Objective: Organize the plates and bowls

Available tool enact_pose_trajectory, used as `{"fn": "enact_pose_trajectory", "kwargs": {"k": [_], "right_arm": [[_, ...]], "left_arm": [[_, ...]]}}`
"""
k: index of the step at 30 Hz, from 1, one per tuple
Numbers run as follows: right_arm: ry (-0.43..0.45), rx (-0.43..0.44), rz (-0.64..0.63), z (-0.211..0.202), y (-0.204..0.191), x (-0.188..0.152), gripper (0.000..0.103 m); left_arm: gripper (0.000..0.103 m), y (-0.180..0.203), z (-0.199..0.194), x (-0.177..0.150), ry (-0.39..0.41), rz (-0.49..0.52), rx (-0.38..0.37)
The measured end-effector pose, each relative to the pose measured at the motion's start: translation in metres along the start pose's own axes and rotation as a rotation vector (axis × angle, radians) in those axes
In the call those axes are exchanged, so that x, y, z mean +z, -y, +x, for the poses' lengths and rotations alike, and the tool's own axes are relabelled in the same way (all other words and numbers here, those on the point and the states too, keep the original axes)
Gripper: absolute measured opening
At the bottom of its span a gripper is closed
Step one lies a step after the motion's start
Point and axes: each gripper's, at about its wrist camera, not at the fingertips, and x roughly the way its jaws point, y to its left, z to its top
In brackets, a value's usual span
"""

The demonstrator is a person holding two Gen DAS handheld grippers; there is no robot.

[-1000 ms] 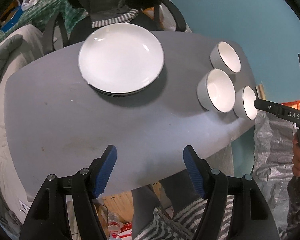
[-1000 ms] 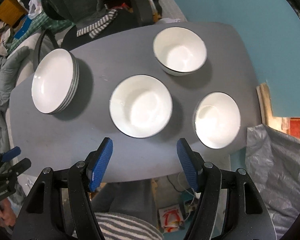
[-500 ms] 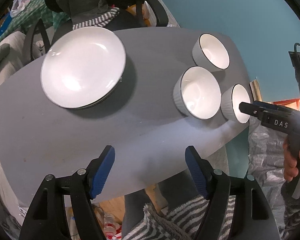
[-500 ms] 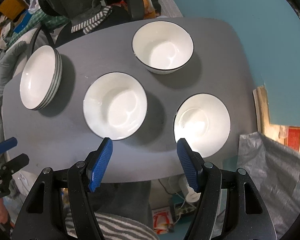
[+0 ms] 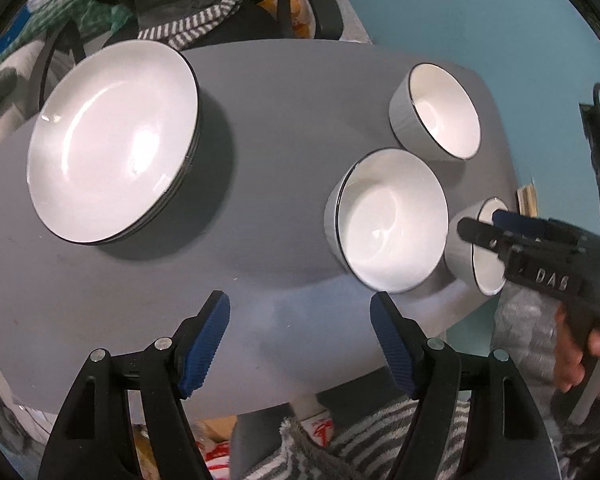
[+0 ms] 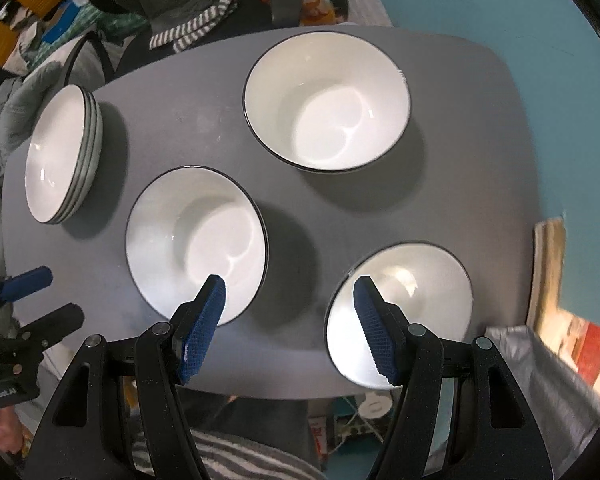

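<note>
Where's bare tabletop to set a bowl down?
Widest bare patch: near edge, between plate stack and middle bowl, below the left gripper. Also behind that bowl, between the stack and far bowl. Crowded: the three bowls, including the near-right bowl.

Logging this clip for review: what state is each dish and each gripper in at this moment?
Plate stack: stacked, upright, untouched on the grey table.
Far bowl: upright, empty, standing alone.
Middle bowl: upright, empty, standing alone.
Near bowl: upright, empty, at the table's edge, not gripped.
Left gripper: open, holding nothing, above bare table.
Right gripper: open, holding nothing, above the gap between middle and near bowls.
</note>
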Motion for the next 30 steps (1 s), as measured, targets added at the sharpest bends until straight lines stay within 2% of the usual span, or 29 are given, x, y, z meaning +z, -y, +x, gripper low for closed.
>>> {"fn": "enact_pose_trajectory", "kwargs": {"k": [14, 30], "right_arm": [[-0.028, -0.008, -0.107, 0.023, -0.012, 0.009, 0.066], [-0.021, -0.02, -0.166, 0.043, -0.028, 0.016, 0.066]], "left_arm": [[0.074, 0.002, 0.023, 0.01, -0.003, -0.086, 0.009], [0.074, 0.006, 0.051, 0.02, -0.022, -0.125, 0.034]]}}
